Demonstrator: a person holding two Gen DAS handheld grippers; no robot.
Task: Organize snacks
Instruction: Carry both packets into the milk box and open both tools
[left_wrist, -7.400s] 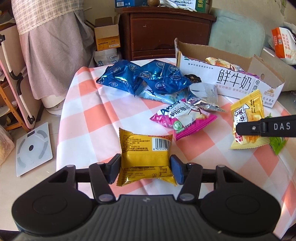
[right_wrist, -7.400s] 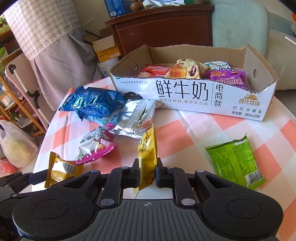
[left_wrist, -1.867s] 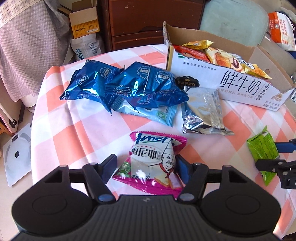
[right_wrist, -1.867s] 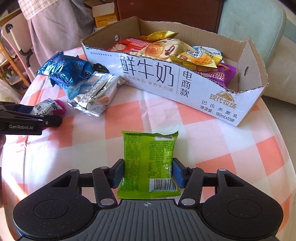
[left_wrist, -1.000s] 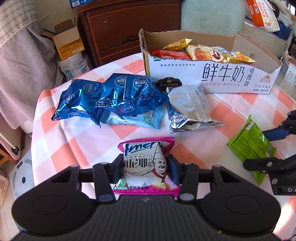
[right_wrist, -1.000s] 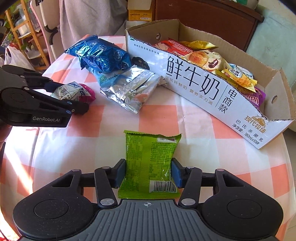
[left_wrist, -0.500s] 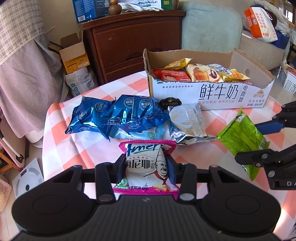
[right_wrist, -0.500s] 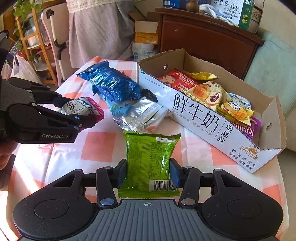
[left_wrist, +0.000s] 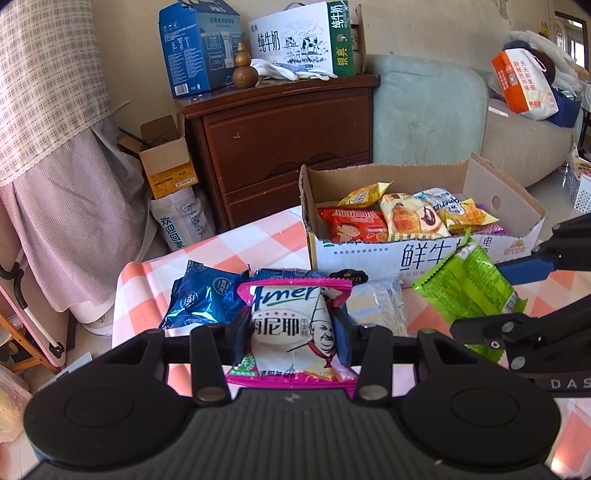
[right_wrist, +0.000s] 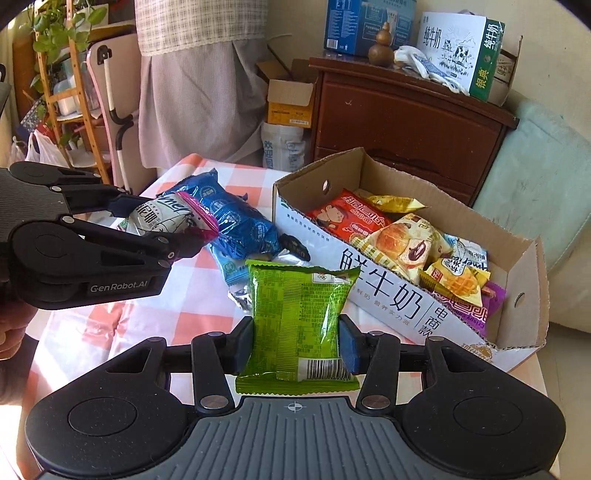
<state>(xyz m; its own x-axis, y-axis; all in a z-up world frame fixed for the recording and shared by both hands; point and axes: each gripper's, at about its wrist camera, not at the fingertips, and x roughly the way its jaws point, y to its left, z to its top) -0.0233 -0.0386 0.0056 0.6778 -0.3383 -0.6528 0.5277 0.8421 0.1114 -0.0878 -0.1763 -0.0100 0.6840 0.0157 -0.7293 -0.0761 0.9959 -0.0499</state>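
Observation:
My left gripper (left_wrist: 291, 334) is shut on a pink and white snack packet (left_wrist: 291, 325) with a chef's face, held above the checked table; it also shows in the right wrist view (right_wrist: 168, 218). My right gripper (right_wrist: 297, 341) is shut on a green snack packet (right_wrist: 299, 317), also lifted, and seen in the left wrist view (left_wrist: 467, 286). The open cardboard milk box (right_wrist: 399, 299) with several snacks inside stands ahead and to the right; in the left wrist view the box (left_wrist: 354, 251) is beyond both packets.
Blue foil packets (left_wrist: 195, 299) and a silver packet (left_wrist: 376, 306) lie on the pink checked tablecloth (left_wrist: 144, 280) before the box. A brown cabinet (left_wrist: 284, 147), a small carton (left_wrist: 166, 162) and a pale sofa (left_wrist: 428, 110) stand behind the table.
Both grippers have lifted their packets higher off the table and tilted up toward the box. The room behind has come into view.

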